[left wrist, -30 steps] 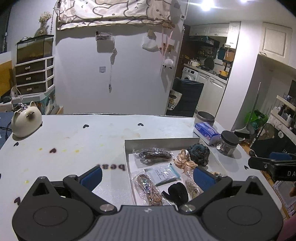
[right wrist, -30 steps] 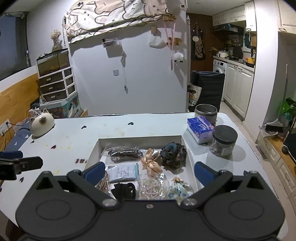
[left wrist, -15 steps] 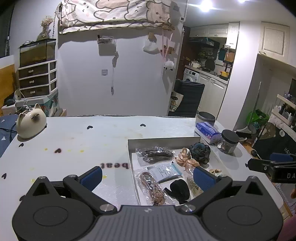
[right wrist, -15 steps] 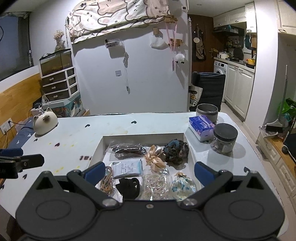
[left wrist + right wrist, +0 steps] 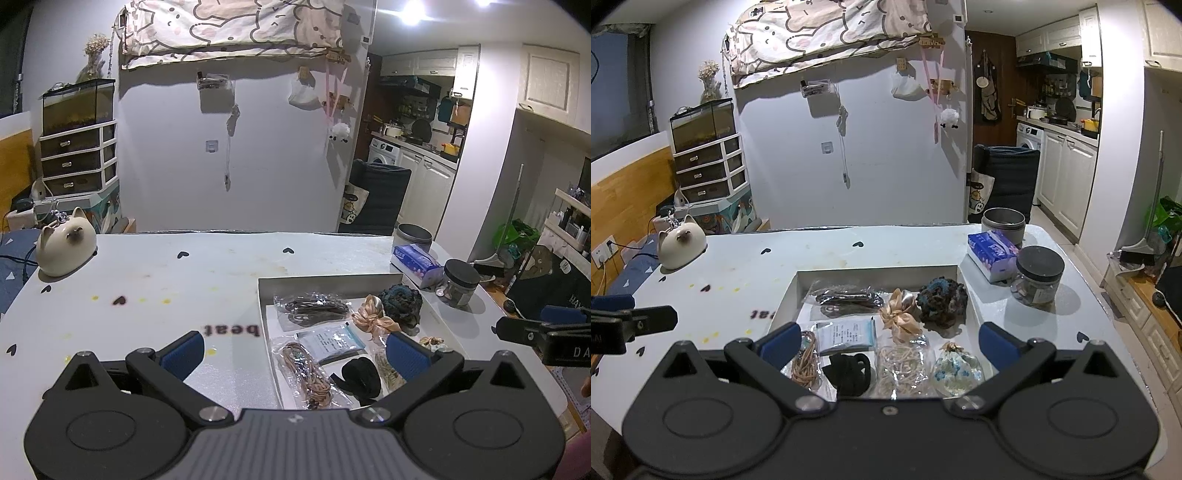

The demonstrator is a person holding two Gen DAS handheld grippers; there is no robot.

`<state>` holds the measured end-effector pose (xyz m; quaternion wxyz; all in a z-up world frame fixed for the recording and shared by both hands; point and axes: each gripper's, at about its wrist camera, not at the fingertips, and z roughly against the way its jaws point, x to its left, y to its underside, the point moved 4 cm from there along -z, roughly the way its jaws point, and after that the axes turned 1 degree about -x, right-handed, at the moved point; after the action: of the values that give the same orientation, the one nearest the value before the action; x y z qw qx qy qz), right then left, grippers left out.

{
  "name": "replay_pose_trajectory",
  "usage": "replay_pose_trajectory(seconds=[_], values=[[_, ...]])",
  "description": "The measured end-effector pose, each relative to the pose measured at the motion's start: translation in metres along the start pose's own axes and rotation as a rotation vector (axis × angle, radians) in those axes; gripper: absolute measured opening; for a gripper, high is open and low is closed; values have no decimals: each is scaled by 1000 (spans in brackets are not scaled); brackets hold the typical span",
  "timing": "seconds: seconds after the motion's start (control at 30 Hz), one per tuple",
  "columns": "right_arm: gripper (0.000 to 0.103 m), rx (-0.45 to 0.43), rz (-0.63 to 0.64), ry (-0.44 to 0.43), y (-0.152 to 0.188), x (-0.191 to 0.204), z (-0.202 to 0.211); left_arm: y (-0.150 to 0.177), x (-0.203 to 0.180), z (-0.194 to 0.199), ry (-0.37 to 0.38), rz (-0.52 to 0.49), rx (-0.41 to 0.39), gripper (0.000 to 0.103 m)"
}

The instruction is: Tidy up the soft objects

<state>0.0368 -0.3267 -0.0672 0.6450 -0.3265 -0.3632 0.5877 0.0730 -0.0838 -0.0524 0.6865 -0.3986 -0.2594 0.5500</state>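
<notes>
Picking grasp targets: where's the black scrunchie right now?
In the tray, near edge: the black scrunchie lies between the tan cord bag and beige band bag, below the paper packet.

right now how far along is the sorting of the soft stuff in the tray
Barely started, by the look of it. Already done: nothing obvious; the peach bow, dark knitted scrunchie, black hair tie and the bagged bands all lie loose together in the tray. In hand: nothing; the left gripper and right gripper are both open and empty above the near edge. Left: picking and grouping every item.
</notes>
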Motion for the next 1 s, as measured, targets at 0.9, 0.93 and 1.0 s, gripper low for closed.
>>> replay_pose_trajectory(seconds=[0.9,0.93,1.0], values=[[103,-2,1,-11,-6,-1,-1,-1,0,2,-14,6,2,103],[103,-2,2,-11,-5,-1,-1,-1,1,2,-13,5,3,103],[103,-1,1,-10,-6,-3,-3,-1,-1,1,-14,5,3,103]])
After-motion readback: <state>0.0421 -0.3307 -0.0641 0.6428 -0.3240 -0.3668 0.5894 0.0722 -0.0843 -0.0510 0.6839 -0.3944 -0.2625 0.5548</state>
